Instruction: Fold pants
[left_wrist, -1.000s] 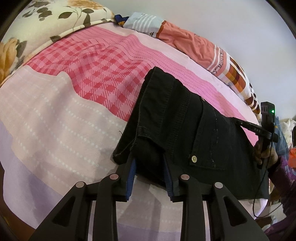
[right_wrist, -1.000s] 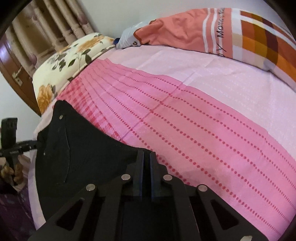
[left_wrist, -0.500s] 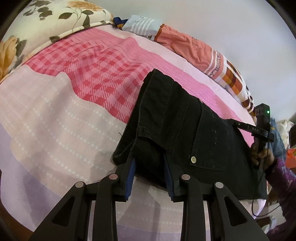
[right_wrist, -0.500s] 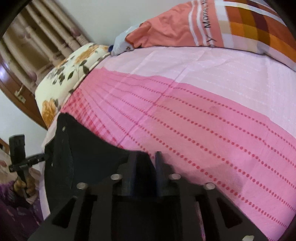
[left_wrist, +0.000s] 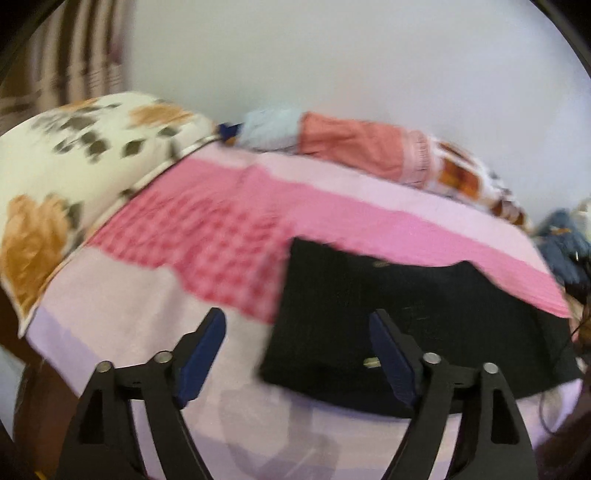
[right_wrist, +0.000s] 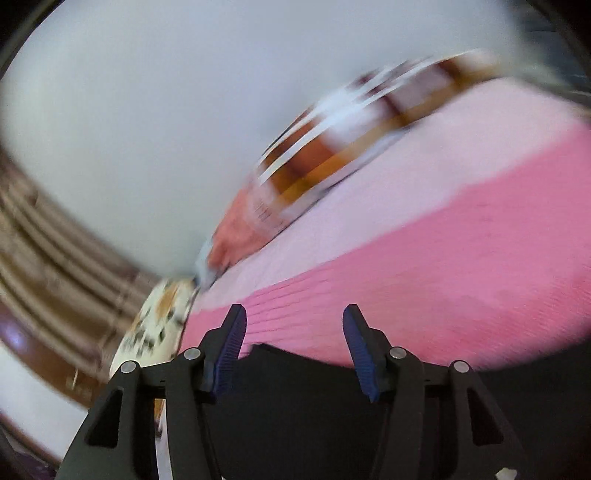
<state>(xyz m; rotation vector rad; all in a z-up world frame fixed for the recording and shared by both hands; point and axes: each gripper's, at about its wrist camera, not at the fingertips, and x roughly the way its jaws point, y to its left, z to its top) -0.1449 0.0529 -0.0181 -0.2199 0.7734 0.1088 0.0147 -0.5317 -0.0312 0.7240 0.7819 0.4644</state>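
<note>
One pair of black pants (left_wrist: 417, 317) lies folded into a flat, roughly rectangular block on the near right part of the bed (left_wrist: 155, 332). The cloth looks like heavy denim, matte and dark, with one small metal button (left_wrist: 371, 362) catching light at its near edge. Both views are blurred, so its seams and pockets cannot be made out.

The bed cover is soft woven cotton in bands: pale lilac nearest, a red-and-pink check in the middle, a solid pink stripe beyond, then pale pink again. Two pillows sit at the far side: a plump floral pillow (left_wrist: 85, 173) in cream with orange flowers and dark leaves on the left, and a long striped pillow (left_wrist: 354, 147) in salmon, pale blue and orange-brown checks on the right. A heap of blue cloth (left_wrist: 565, 243) shows past the bed's right edge.

The left gripper (left_wrist: 297, 334) hangs above the near edge of the pants, its two black fingers with ribbed blue pads spread wide; they have just been opening and nothing is between them. The right gripper (right_wrist: 293, 334) stands over the pants' far edge, its jaws likewise just parted, clear of the fabric below.
</note>
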